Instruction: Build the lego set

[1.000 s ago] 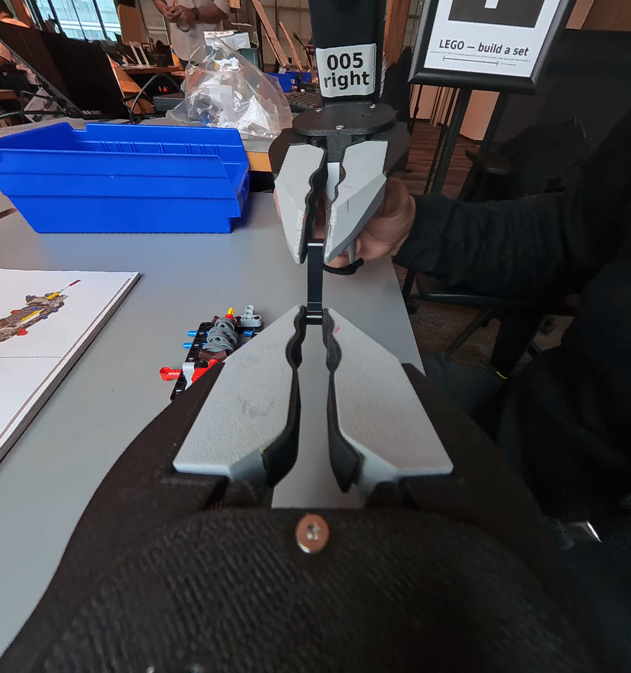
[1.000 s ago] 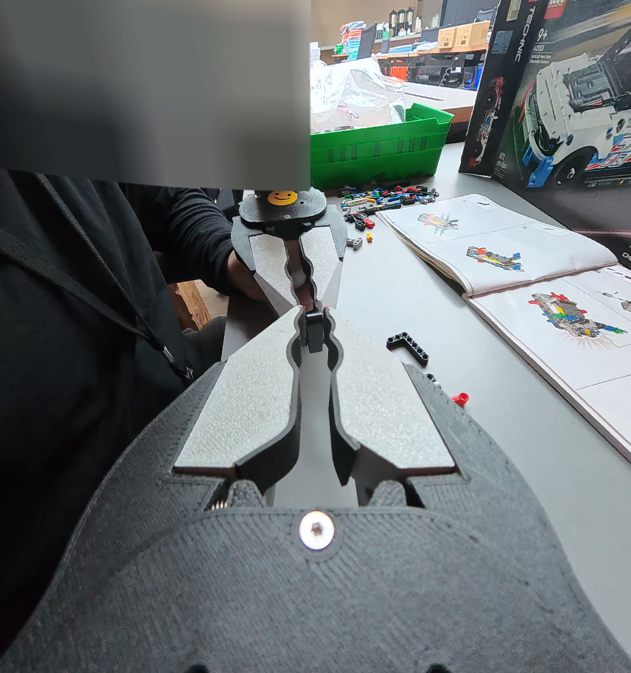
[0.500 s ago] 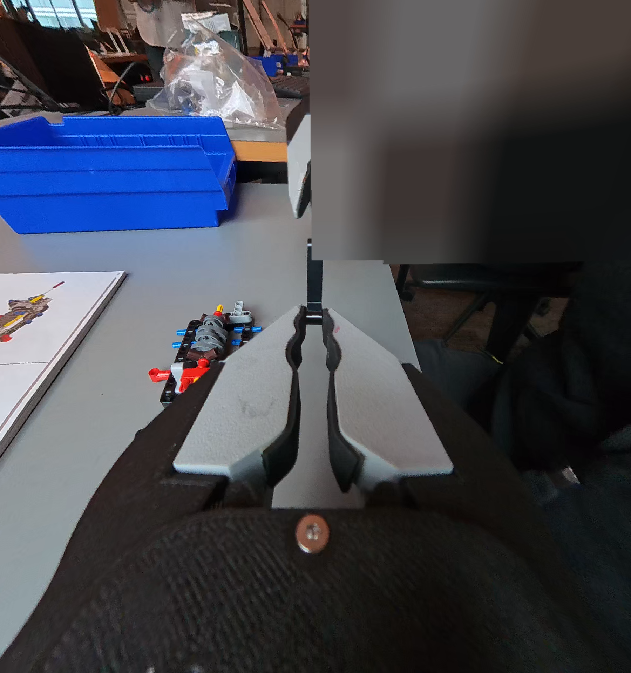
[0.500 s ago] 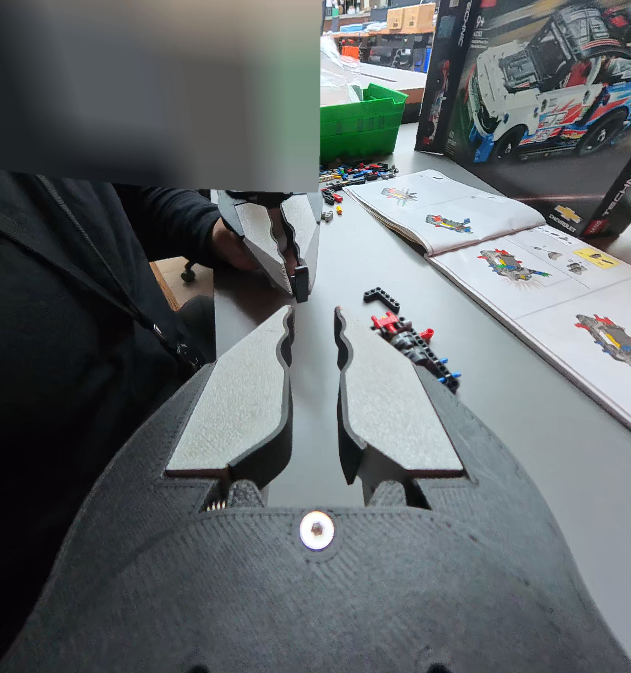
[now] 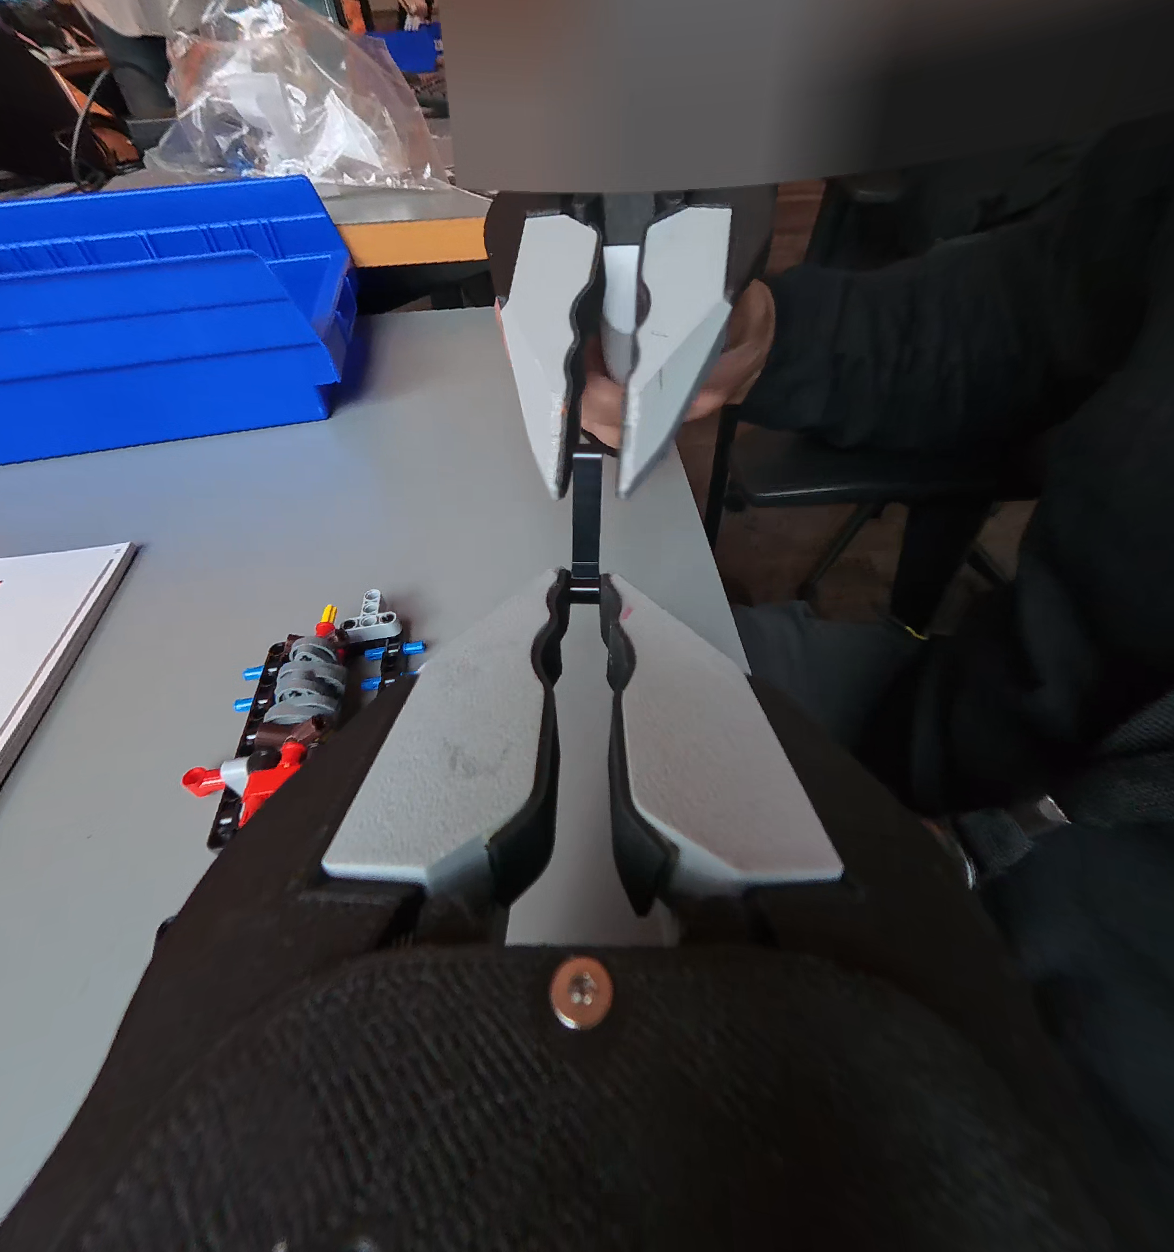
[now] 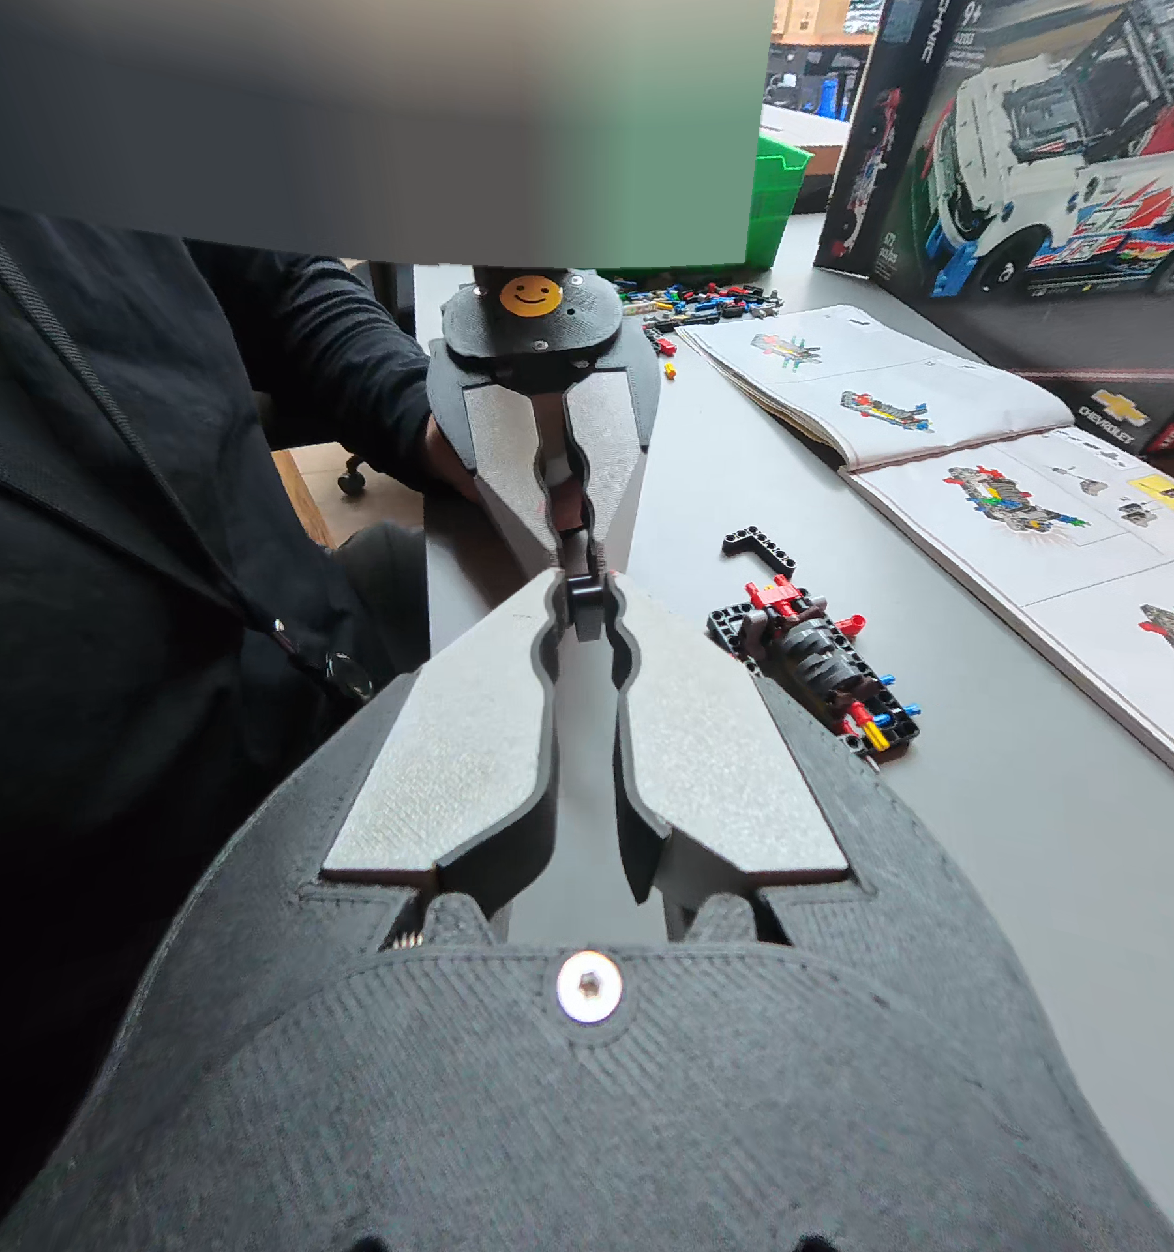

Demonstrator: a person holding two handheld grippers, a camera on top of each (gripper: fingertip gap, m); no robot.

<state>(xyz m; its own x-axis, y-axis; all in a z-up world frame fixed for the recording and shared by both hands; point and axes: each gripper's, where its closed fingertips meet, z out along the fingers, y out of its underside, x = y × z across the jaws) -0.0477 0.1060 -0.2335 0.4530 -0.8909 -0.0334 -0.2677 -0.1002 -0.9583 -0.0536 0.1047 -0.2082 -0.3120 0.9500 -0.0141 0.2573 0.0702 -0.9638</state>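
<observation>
The left tongs (image 5: 584,588) and the right tongs (image 6: 585,588) each pinched one end of a thin black beam (image 5: 585,518), holding it up over the desk (image 5: 381,474) so it could not drop. The half-built model (image 6: 816,667) lay just beside them.

Grey table (image 6: 977,881) bare near edge; partial lego assembly (image 6: 815,671) and open manual (image 6: 1045,515) block right.

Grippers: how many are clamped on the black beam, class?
2. In the left wrist view, the left gripper holds the near end of the black beam; the right gripper holds its far end.
</observation>
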